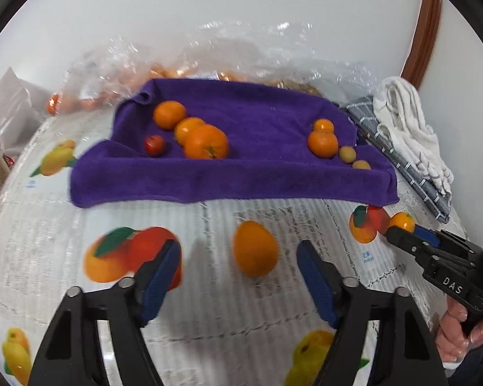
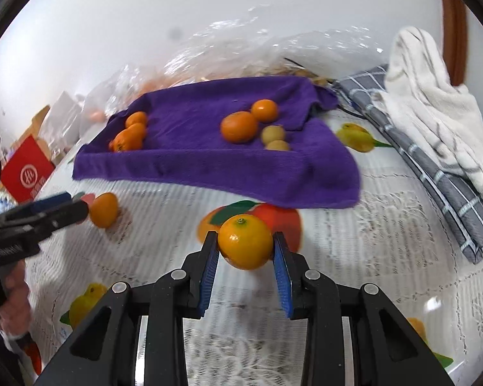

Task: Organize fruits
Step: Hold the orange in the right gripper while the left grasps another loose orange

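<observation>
A purple towel [image 1: 241, 173] [image 2: 209, 160] lies on the table with two groups of fruit: three oranges [image 1: 206, 141] and a small red fruit [image 1: 154, 144] on its left, two oranges [image 1: 322, 143] and two small yellow-brown fruits [image 1: 347, 154] on its right. My left gripper [image 1: 238, 257] is open around a loose orange [image 1: 256, 252] [image 2: 103, 209] on the tablecloth. My right gripper [image 2: 245, 244] is shut on a small orange [image 2: 245, 241], which also shows in the left wrist view [image 1: 402, 222].
Clear plastic bags [image 1: 209, 61] of fruit lie behind the towel. A grey checked cloth [image 2: 434, 173] and a white towel [image 2: 434, 109] lie at the right. A red box [image 2: 25, 173] stands at the left. The tablecloth [image 1: 209, 305] has printed fruit pictures.
</observation>
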`<move>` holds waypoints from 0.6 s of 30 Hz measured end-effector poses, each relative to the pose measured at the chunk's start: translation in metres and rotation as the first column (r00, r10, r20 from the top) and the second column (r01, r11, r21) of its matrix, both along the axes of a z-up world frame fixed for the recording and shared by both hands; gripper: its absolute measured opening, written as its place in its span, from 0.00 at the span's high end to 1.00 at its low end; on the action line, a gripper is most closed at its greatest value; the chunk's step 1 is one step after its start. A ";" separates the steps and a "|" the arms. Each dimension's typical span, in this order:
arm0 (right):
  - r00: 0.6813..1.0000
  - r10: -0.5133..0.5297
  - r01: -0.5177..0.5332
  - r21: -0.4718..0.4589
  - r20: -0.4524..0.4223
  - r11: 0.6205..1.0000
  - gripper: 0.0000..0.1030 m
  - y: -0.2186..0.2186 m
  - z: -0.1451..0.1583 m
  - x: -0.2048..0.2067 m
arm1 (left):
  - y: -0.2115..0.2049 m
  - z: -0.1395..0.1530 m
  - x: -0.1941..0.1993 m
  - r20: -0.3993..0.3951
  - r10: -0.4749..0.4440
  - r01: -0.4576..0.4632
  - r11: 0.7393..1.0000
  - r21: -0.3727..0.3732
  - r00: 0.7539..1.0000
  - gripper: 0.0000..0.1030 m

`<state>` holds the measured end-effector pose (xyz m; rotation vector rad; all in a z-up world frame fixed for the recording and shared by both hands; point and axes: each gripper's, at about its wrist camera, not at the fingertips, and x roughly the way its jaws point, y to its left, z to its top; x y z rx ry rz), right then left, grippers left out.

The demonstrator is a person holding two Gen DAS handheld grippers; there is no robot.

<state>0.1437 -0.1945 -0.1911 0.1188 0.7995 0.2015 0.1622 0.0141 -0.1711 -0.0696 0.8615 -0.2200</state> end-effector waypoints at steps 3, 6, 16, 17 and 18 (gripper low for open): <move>1.000 -0.020 0.020 0.000 -0.013 1.000 0.68 -0.003 -0.002 0.002 | -0.010 -0.008 0.004 -0.012 0.004 -0.003 1.000 0.023 1.000 0.48; 0.999 -0.035 0.035 0.004 -0.011 0.999 0.68 -0.006 -0.004 0.003 | -0.013 -0.013 0.006 -0.019 0.008 -0.008 1.000 0.019 1.000 0.55; 0.997 -0.076 0.075 -0.047 -0.022 0.996 0.68 -0.005 -0.010 0.005 | -0.003 -0.015 0.001 0.000 0.031 -0.031 0.999 -0.028 1.000 0.66; 0.997 -0.077 0.076 -0.051 -0.022 0.996 0.68 -0.005 -0.010 0.005 | -0.002 -0.015 0.001 0.002 0.035 -0.035 0.999 -0.034 0.999 0.66; 0.997 -0.076 0.075 -0.055 -0.023 0.996 0.68 -0.004 -0.011 0.005 | -0.002 -0.014 0.000 0.005 0.038 -0.038 0.999 -0.035 0.999 0.66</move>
